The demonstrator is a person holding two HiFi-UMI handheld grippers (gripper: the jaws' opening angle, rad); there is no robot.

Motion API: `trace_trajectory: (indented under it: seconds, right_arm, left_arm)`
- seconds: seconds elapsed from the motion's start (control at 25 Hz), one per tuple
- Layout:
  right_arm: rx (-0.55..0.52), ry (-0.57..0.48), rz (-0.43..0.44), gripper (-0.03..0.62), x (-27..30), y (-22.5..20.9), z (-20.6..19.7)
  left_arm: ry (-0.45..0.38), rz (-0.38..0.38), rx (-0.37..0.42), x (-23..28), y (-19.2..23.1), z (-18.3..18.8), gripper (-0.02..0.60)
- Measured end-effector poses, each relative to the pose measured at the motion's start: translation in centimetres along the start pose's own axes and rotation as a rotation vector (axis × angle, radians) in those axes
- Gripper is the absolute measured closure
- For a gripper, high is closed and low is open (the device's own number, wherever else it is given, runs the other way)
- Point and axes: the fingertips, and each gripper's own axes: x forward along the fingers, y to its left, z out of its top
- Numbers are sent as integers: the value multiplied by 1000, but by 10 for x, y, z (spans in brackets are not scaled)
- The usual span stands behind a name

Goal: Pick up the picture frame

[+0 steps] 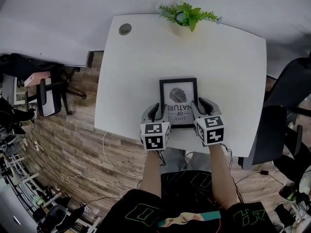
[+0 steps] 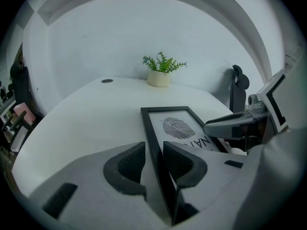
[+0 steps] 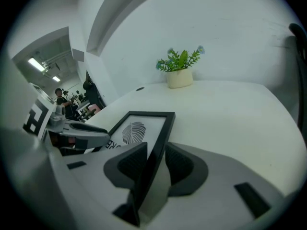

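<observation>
Saw picture frame lying flat on the table, close to the table's near edge, about mid-width. Thin black rectangular moulding, smooth and matte, round a white print with a dark veined leaf and block lettering.

Found left gripper at the frame's left side rail, over the table's near edge. Jaws spread, rail running between them. Ribbed dark pads set in smooth grey curved shells, gap showing on the outer side, no squeeze. Found right gripper the same on the right side rail: jaws apart, black rail between the pads, not clamped. Noted a cube with black-and-white square markers on the back of each gripper.

Table top plain white, smooth, matte, squarish with rounded corners. Spotted round grey grommet at the table's far left corner. Spotted small pale pot with leafy green plant, tiny blue flowers, at the table's far edge. Behind the table, plain white wall. Beneath and left of the table, wood-plank floor with loose white cables. Left of the table, dark office chair amid clutter. Right of the table, second dark chair.
</observation>
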Motion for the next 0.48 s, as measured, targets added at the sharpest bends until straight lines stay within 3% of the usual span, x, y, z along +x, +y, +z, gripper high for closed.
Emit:
trace_trajectory:
  seconds: [0.28,0.48]
  right_arm:
    - [5,51,-36,470,4,0,-4]
    - [57,49,-52,476,3,1,-4]
  left_arm:
    - [14,-23,-1,4,-6,0,479]
    - [3,-13,-55,3,-4,0,489]
